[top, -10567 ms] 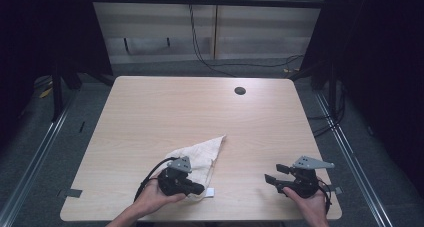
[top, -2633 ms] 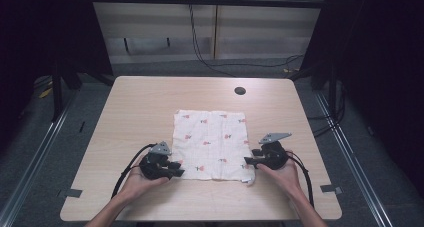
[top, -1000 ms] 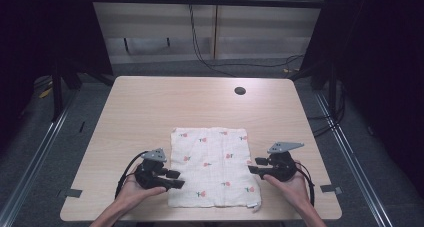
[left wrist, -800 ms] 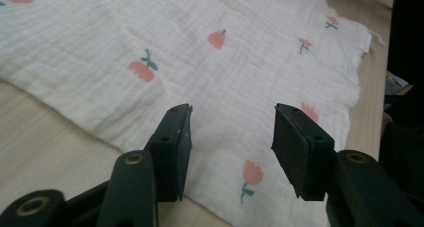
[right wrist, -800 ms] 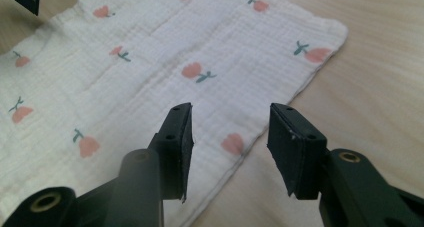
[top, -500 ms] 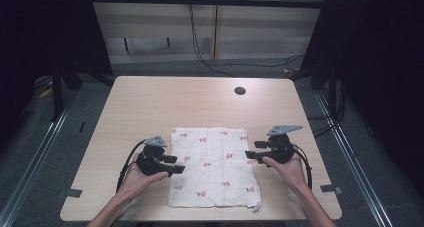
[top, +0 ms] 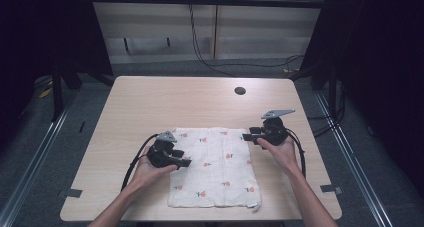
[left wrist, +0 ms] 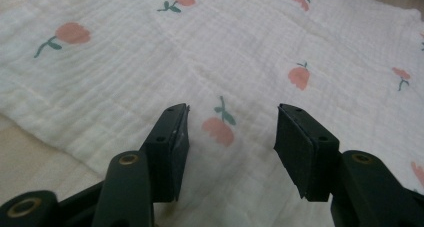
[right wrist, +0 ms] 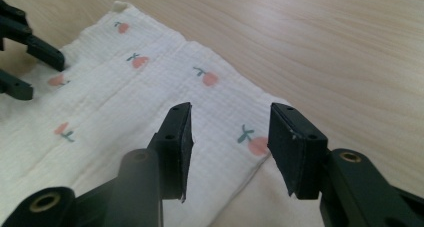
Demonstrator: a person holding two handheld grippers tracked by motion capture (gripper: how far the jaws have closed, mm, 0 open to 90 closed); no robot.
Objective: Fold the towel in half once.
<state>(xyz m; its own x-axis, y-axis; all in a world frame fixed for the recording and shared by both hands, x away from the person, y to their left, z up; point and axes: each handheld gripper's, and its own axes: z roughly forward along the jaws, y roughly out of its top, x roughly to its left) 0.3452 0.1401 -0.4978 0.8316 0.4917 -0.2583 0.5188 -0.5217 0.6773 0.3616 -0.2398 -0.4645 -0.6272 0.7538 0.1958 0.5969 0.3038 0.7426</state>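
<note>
A white cloth (top: 215, 169) printed with small red flowers lies spread flat on the wooden table (top: 150, 102). My left gripper (top: 186, 162) rests over the cloth's left edge, about halfway along. In the left gripper view its jaws (left wrist: 232, 124) stand apart above the cloth (left wrist: 250, 47); they have just been closing, with nothing pinched between them. My right gripper (top: 247, 136) hovers at the cloth's far right corner. Its jaws (right wrist: 230, 124) have also just been closing and stand apart over the cloth's edge (right wrist: 150, 82), gripping nothing. The left gripper (right wrist: 22, 52) shows beyond.
A dark round hole (top: 240, 90) sits in the tabletop near its far edge. Bare wood lies beyond the cloth and on both sides. Tape marks (top: 73, 192) sit near the front corners. Cables run across the floor behind the table.
Both grippers have moved away from the person along the cloth's sides, the right one up to the far right corner. The cloth has stayed flat in place.
</note>
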